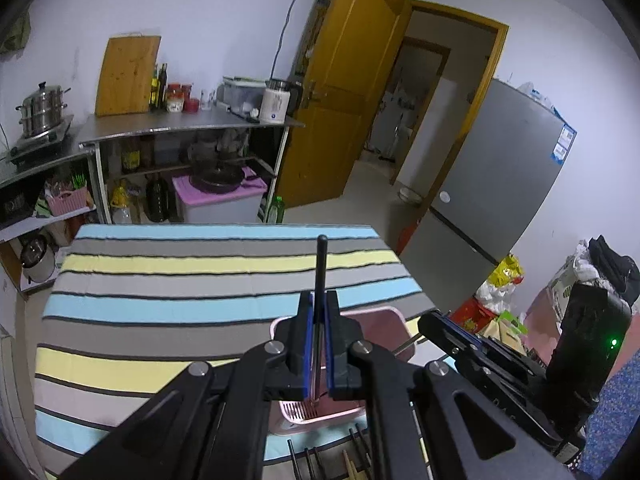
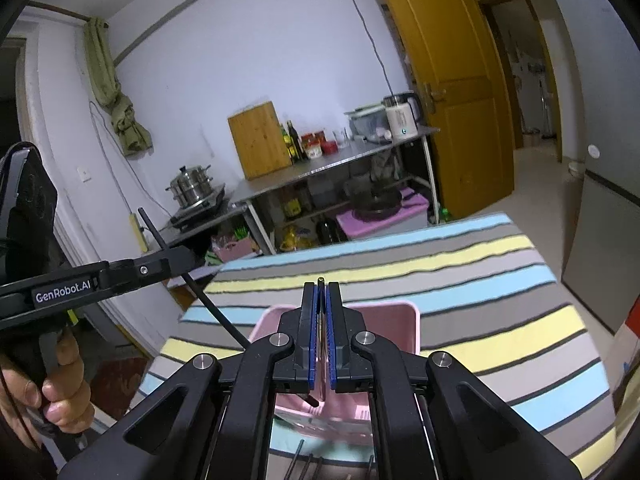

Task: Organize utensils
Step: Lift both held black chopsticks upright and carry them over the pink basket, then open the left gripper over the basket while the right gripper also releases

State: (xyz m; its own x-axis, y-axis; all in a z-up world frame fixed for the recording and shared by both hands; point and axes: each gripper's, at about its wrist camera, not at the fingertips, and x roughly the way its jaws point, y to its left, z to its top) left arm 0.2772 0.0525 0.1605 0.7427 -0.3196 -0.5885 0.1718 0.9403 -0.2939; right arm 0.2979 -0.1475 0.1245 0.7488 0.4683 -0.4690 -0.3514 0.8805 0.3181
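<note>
A pink slotted basket (image 1: 384, 320) (image 2: 384, 320) stands on the striped tablecloth near the front edge. My left gripper (image 1: 319, 304) is shut on a black chopstick (image 1: 320, 268) held upright, its lower end down in the basket. In the right wrist view the left gripper (image 2: 168, 260) comes in from the left with that chopstick (image 2: 208, 300) slanting into the basket. My right gripper (image 2: 321, 292) is shut on a thin dark utensil (image 2: 321, 281), its tip showing above the fingers, over the basket. Several more dark chopsticks (image 1: 312, 460) (image 2: 308, 460) lie on the table in front of the basket.
The striped tablecloth (image 1: 180, 280) (image 2: 500, 300) covers the table. Behind stand steel shelves (image 1: 180, 128) with bottles, a cutting board and a kettle, a steamer pot (image 1: 42, 108) on a stove, a yellow door (image 1: 348, 92) and a grey fridge (image 1: 500, 168).
</note>
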